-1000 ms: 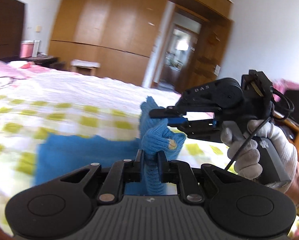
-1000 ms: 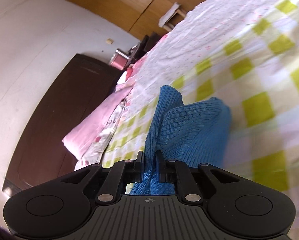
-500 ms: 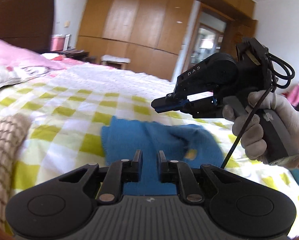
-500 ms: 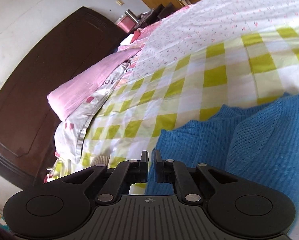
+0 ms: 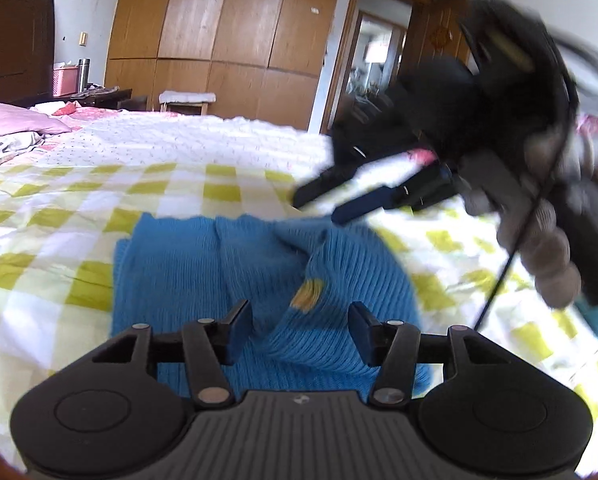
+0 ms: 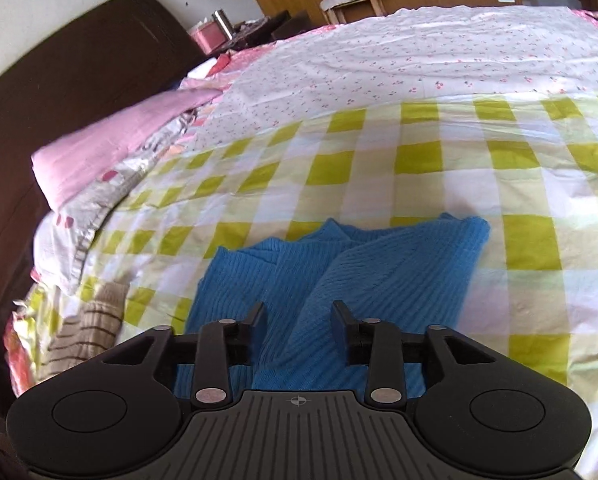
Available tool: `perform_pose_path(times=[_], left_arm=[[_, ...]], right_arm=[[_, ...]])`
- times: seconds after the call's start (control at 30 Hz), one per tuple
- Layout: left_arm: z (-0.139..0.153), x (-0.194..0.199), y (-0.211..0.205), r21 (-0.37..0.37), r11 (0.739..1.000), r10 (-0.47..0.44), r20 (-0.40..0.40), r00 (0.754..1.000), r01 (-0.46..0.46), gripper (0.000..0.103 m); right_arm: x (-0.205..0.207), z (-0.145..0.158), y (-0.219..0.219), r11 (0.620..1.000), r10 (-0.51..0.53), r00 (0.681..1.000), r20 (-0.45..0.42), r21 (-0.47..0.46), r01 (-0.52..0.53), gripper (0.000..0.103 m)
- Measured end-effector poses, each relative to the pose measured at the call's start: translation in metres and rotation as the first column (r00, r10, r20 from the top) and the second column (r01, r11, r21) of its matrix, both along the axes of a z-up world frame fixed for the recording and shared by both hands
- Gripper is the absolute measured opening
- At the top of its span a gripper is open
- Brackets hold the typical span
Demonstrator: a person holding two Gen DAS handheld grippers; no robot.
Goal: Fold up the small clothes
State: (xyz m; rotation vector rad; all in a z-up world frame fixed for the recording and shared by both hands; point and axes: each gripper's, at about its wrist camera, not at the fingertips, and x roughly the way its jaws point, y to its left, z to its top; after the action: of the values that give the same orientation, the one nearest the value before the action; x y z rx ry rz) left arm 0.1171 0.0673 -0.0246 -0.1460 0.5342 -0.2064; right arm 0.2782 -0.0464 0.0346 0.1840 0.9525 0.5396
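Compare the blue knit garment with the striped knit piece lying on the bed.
The blue knit garment is plain bright blue; the striped knit piece is beige with brown stripes. The blue one lies folded mid-bed, the striped one near the bed's edge. Both are ribbed knits resting on the checked sheet.

Left gripper [image 5: 301, 328] and right gripper [image 6: 299, 326] — jaws just opening, both apart, pointing downward.

This was a home bedroom: a bed [image 6: 379, 168] with a checked sheet, a pink pillow [image 6: 111, 148] against the dark headboard [image 6: 59, 92], and a far wooden wardrobe [image 5: 227, 28].
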Motion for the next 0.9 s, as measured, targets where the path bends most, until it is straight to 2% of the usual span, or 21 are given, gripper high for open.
perform_pose_path(times=[0.1,0.17,0.23,0.3,0.33,0.37,0.57,0.67,0.73,0.8,0.9], left_arm=[[-0.007,0.0,-0.004,0.027,1.0,-0.001,-0.005,1.0,0.001,0.053],[-0.011,-0.001,-0.002,0.019,1.0,-0.007,-0.014,1.0,0.007,0.05],[-0.014,-0.003,-0.001,0.009,1.0,-0.018,-0.02,1.0,0.018,0.047],[-0.016,-0.005,-0.001,0.009,1.0,-0.025,-0.021,0.999,0.025,0.046],[-0.016,-0.005,0.001,-0.001,1.0,-0.025,-0.024,0.999,0.025,0.045],[-0.016,-0.005,0.002,-0.011,1.0,-0.025,-0.024,0.999,0.025,0.045],[-0.008,-0.015,0.012,-0.076,0.997,-0.017,0.004,1.0,0.018,0.045],[-0.012,-0.015,0.012,-0.096,0.995,-0.007,-0.021,1.0,0.005,0.043],[-0.019,-0.011,0.013,-0.114,0.993,0.001,-0.07,0.998,-0.009,0.031],[-0.025,-0.008,0.018,-0.147,0.989,0.006,-0.106,0.994,-0.021,0.029],[-0.024,-0.009,0.021,-0.155,0.988,0.004,-0.107,0.994,-0.02,0.029]], right_arm=[[0.01,-0.012,0.026,0.993,0.015,1.0,-0.012,-0.121,-0.016,0.048],[0.013,-0.025,0.043,0.965,0.016,1.0,0.018,-0.264,-0.011,0.048],[0.014,-0.034,0.052,0.943,0.037,0.999,0.026,-0.33,-0.026,0.047],[0.01,-0.036,0.058,0.924,0.059,0.997,0.056,-0.381,-0.034,0.019],[0.01,-0.035,0.059,0.92,0.06,0.997,0.057,-0.39,-0.033,0.017],[0.011,-0.033,0.059,0.927,0.056,0.997,0.049,-0.374,-0.034,0.009],[0.004,0.003,0.061,0.973,0.047,0.995,0.088,-0.23,-0.026,0.007],[-0.006,0.016,0.074,0.981,0.075,0.988,0.137,-0.19,-0.048,0.007],[-0.001,0.005,0.087,0.975,0.086,0.989,0.12,-0.216,-0.058,0.007],[0.007,-0.017,0.098,0.958,0.086,0.994,0.065,-0.281,-0.064,0.008],[0.011,-0.037,0.104,0.938,0.063,0.997,0.036,-0.343,-0.047,0.013]])
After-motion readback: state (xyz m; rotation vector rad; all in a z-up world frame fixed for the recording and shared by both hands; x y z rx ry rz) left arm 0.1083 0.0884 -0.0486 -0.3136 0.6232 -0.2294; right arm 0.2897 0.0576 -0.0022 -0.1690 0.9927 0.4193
